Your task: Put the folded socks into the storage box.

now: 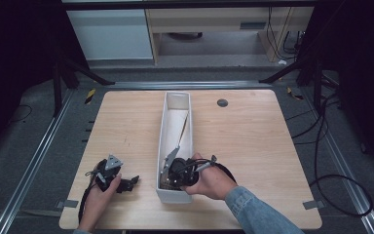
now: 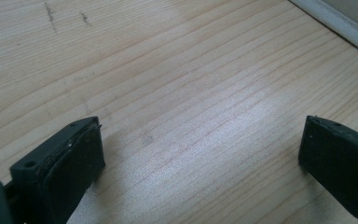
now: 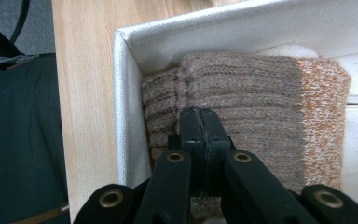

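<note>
A long white box runs down the middle of the wooden table. At the box's near end lies a brown ribbed knitted piece with an orange-and-white band on one side. My right gripper reaches into that end. In the right gripper view its jaws are shut flat together with the tips against the knit, and no fabric shows between them. My left gripper rests near the table's front left, open over bare wood, nothing between its fingers.
A light sheet or divider leans inside the box farther back. A round grey cap sits in the table's far side. Black frame legs and cables lie on the floor to the right. The box's wall crosses the left gripper view's corner.
</note>
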Demonstrator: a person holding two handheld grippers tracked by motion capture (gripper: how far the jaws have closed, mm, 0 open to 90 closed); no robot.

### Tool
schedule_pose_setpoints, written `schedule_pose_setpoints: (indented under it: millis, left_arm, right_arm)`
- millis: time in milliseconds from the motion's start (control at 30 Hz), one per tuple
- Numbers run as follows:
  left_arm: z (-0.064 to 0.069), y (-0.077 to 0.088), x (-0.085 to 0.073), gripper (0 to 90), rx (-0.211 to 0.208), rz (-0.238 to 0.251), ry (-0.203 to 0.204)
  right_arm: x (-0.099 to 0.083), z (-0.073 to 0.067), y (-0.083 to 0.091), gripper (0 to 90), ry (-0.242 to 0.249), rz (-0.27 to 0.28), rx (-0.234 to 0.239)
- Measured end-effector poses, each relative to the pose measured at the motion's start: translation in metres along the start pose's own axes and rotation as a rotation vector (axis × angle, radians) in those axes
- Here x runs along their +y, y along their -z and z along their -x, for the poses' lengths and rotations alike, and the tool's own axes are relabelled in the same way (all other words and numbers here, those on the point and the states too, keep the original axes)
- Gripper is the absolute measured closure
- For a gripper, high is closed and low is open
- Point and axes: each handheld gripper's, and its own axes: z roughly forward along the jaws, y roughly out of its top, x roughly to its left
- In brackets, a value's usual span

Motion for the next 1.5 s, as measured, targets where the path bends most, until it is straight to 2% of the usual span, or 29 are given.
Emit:
schedule_pose_setpoints:
  millis: [233, 667, 1200, 1500]
  left_arm:
    - [0.0, 0.0, 0.0, 0.0, 0.0, 0.002, 0.0]
    - [0.0, 0.0, 0.0, 0.0, -0.001, 0.001, 0.004]
    - [0.0, 0.0, 0.0, 0.0, -0.001, 0.001, 0.004]
    - [0.0, 0.0, 0.0, 0.0, -0.001, 0.002, 0.004]
  right_arm:
    - [-0.001, 0.001, 0.0, 90.0, -0.008, 0.012, 0.004]
    - [-0.003, 0.006, 0.01, 90.0, -0.016, 0.055, 0.016]
    - [-0.003, 0.008, 0.023, 89.7, -0.011, 0.079, -0.01]
    - [-0.005, 0.012, 0.031, 85.9, -0.023, 0.104, -0.031]
